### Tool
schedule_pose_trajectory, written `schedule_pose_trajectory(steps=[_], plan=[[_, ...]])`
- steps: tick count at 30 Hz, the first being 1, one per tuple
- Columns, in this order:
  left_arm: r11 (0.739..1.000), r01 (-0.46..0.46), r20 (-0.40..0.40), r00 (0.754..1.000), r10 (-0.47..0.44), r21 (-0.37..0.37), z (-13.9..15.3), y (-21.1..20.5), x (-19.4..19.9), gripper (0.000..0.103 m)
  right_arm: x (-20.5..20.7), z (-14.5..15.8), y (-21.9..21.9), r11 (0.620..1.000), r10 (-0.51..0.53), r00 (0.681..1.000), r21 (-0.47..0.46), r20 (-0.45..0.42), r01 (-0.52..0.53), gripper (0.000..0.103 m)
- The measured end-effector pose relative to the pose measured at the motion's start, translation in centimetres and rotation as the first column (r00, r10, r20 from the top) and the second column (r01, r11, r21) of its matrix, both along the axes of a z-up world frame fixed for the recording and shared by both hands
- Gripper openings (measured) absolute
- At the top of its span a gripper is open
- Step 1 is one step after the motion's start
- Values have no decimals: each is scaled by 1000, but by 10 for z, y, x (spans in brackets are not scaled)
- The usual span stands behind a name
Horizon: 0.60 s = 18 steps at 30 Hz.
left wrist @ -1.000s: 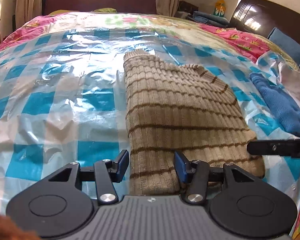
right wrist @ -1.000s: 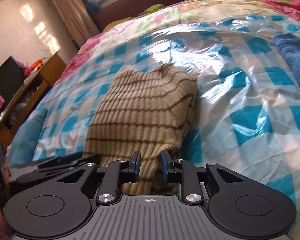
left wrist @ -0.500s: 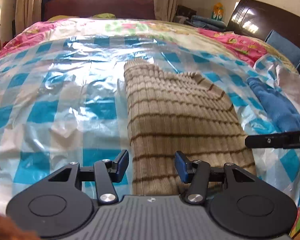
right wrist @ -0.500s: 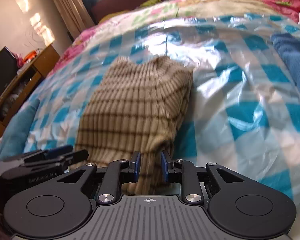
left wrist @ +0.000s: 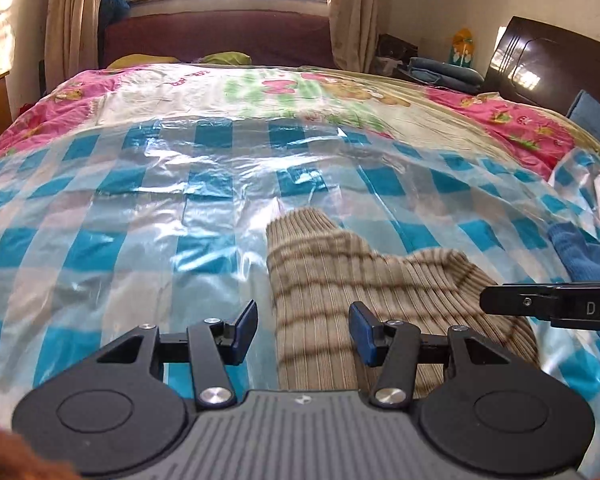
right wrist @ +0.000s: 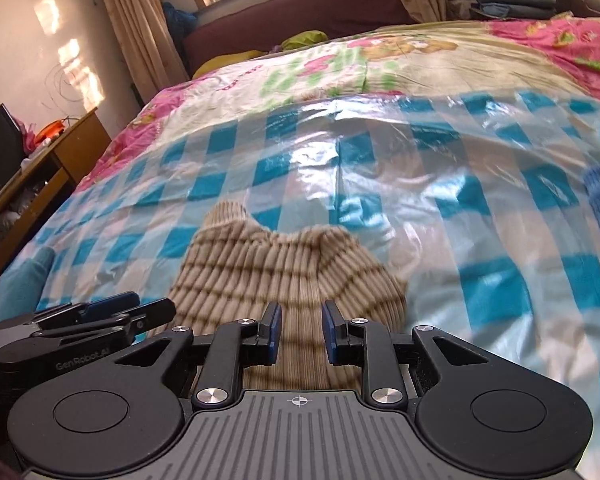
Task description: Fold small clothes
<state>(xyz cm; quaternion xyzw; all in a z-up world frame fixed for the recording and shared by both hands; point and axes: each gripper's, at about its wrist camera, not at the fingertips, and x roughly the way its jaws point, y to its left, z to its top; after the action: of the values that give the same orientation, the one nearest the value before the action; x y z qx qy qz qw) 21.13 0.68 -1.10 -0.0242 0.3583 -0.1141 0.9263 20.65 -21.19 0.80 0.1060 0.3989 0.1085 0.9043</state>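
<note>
Beige ribbed sweater [left wrist: 380, 288] with thin brown stripes is lying on the blue-and-white checked plastic sheet [left wrist: 120, 216] that is covering the bed, near edge running under both grippers. Left wrist view: left gripper [left wrist: 303, 330] is sitting over the garment's left edge, jaws standing fairly wide, blue pads [left wrist: 247, 322] not pressing anything; knit is lying below the gap and under the right finger only, left finger is hanging over bare plastic. Right gripper's finger [left wrist: 548, 306] is poking in from the right as a black bar across the sweater's far right corner. Only this view is showing the dark wooden headboard [left wrist: 548, 64] and more of the blue knit garment [left wrist: 584, 252] lying apart from the sweater on the right. Right wrist view: right gripper [right wrist: 300, 334] is sitting over the sweater's near right part, jaws narrower, still a clear gap between the pads [right wrist: 275, 332], knit showing through it; whether fabric is actually being pinched, cannot tell. Left gripper [right wrist: 88, 324] is showing side-on at lower left. Only this view is giving the wooden desk [right wrist: 40, 172] by the wall. Sweater here [right wrist: 284, 264] is looking folded lengthwise into a narrow strip, far end uneven: one rounded lobe on the left, a dip, then a wider hump on the right. Surface is blurring slightly in both views.
</note>
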Motion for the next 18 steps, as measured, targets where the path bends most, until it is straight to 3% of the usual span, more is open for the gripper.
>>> schedule_pose_trajectory(steps=[3,7,14,15,17,18], plan=[[1000,-8,-10,1000,8,4,-5,0,19,54,27,-4,4,999,17,1000,-33,15,-16,24],[1000,-4,-26,1000,5,15,-15,1,31,54,56,-16,5,995,64,998,-75,12,-63,35],[1000,2,-31,1000,-2,-1,-24,6,33,55,70,-29,4,969,213,977,-129,-10,-212,44],[1000,-6,-27,1000,6,4,-25,6,34,55,71,-29,3,970,217,976,-112,-20,-218,44],[999,-32,-28,999,32,10,-29,8,36,55,73,-27,1,974,208,978,-88,-27,-210,33],[999,-44,-32,999,44,7,-30,9,38,57,74,-26,1,976,203,979,-79,-32,-204,22]])
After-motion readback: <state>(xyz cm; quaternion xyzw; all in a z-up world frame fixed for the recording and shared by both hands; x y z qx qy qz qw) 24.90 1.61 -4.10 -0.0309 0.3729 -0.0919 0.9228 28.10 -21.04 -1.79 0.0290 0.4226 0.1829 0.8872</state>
